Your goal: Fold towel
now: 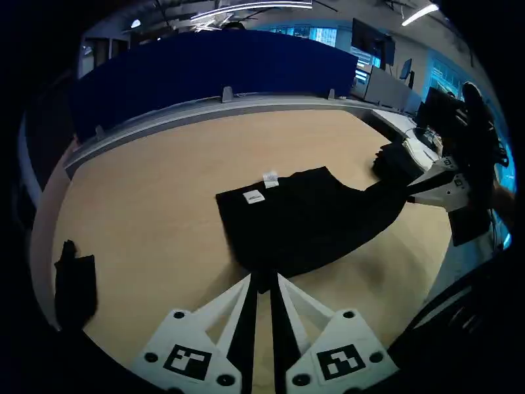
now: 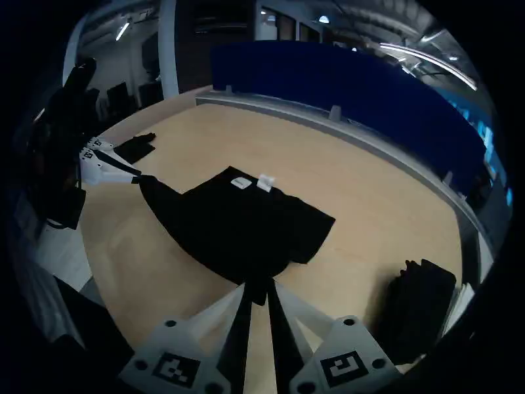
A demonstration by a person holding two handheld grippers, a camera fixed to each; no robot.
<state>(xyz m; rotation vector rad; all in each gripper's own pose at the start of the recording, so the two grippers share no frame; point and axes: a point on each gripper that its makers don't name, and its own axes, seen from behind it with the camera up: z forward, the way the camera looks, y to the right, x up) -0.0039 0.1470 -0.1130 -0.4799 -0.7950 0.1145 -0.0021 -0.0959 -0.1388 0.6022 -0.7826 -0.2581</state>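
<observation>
- Plain black towel (image 1: 308,217), with two small white tags (image 1: 254,196) near its far edge.
- Pale tan wood-grain table (image 1: 151,197), finished with grey trim (image 1: 197,113) along its far edge.
- Deep blue partition (image 1: 216,65) standing behind that far edge.
- White-bodied left gripper (image 1: 264,281) and right gripper (image 2: 259,289), each with black inner finger strips and black-and-white square markers (image 1: 187,361).
- Black cloth pile (image 2: 420,302) at the table's edge.

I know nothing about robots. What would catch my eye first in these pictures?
A black cloth towel lies spread in the middle of a pale wooden table, with two small white tags near its far edge. The left gripper and right gripper each pinch a corner of it between their fingers. Behind runs a deep blue partition wall.
</observation>
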